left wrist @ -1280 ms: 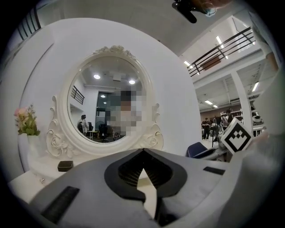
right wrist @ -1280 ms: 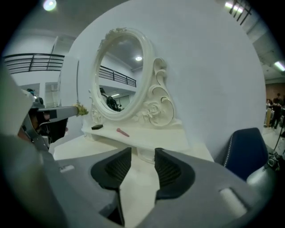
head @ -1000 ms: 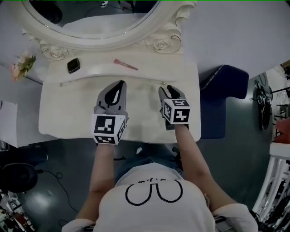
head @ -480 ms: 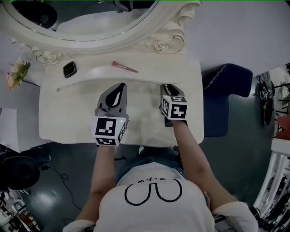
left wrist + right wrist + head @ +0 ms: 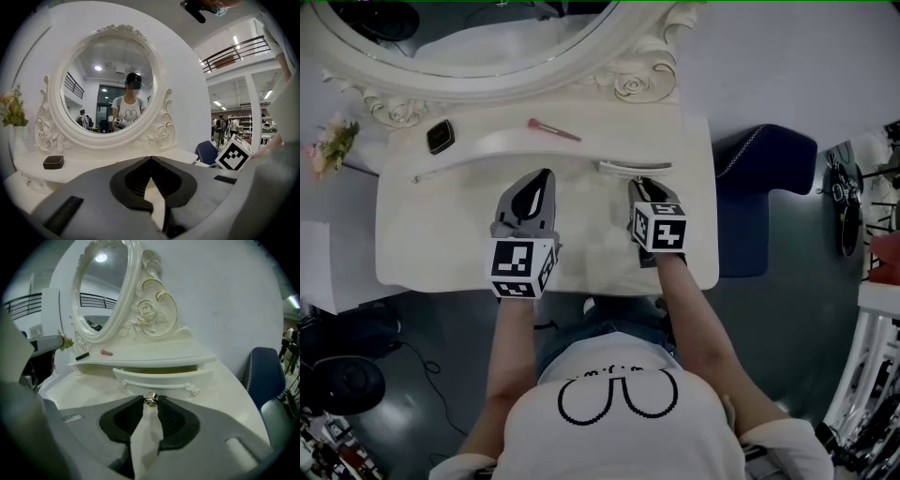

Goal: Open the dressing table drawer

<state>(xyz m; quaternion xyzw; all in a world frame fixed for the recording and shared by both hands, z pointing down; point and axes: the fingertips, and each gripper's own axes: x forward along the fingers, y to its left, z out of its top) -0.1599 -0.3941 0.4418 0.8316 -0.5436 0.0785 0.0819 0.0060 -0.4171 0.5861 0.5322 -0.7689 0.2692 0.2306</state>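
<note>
- Head view: a cream dressing table stands against a pale wall with dark floor around it. A blue chair is just right of it, and flowers sit off its far-left corner.
- An oval mirror in a carved frame stands at the far edge. On the raised shelf below it, a small black box lies to the left and a pink stick near the middle, well apart.
- The drawer sits under the shelf's right half, partly pulled out toward the near side. Its inside is not visible from here.
- The left gripper is over the tabletop left of the drawer. The right gripper is at the drawer front.
- Left gripper view: the jaws meet at the tips with nothing between them. The mirror ahead reflects a person and a lit hall. Balcony rails and shelving show far right.
- Right gripper view: the jaws are narrow and have just been closing, pinched on the drawer's small metal knob. The drawer front stands out from the shelf with a gap behind it. Only a pale inner wall shows, so the contents cannot be told.
</note>
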